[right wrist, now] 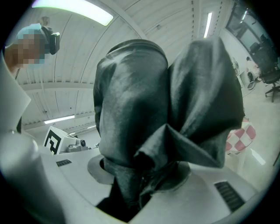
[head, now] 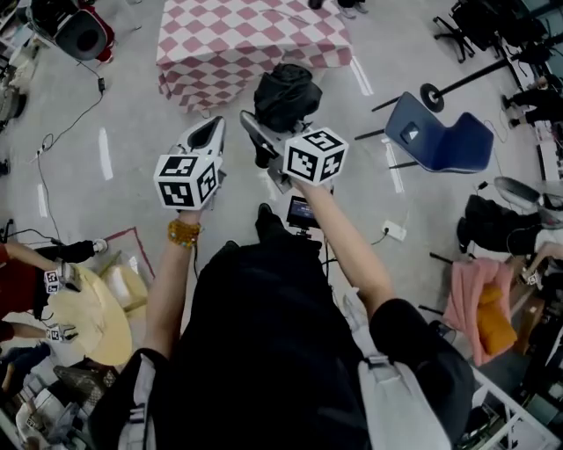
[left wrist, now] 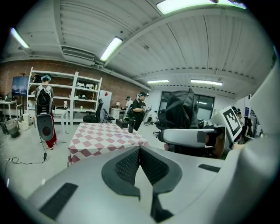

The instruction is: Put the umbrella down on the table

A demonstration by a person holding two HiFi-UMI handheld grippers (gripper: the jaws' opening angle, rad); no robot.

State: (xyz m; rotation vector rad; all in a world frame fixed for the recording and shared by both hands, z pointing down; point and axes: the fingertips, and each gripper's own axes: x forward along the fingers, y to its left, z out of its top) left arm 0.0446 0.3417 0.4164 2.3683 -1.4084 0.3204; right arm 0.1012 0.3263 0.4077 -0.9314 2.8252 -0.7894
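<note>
Right gripper (right wrist: 139, 177) clamps black umbrella (right wrist: 131, 100) by bunched fabric; cloth may slip loose before the table (head: 246, 44) ahead. Left gripper (left wrist: 140, 164) beside it closed, empty.

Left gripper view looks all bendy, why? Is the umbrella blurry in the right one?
Left gripper view: the wide-angle lens bends the ceiling lights and blacks out the corners. Right gripper view: the umbrella sits so close that its folds look soft; a lamp glares above. Head view: evenly lit, fairly sharp.
</note>
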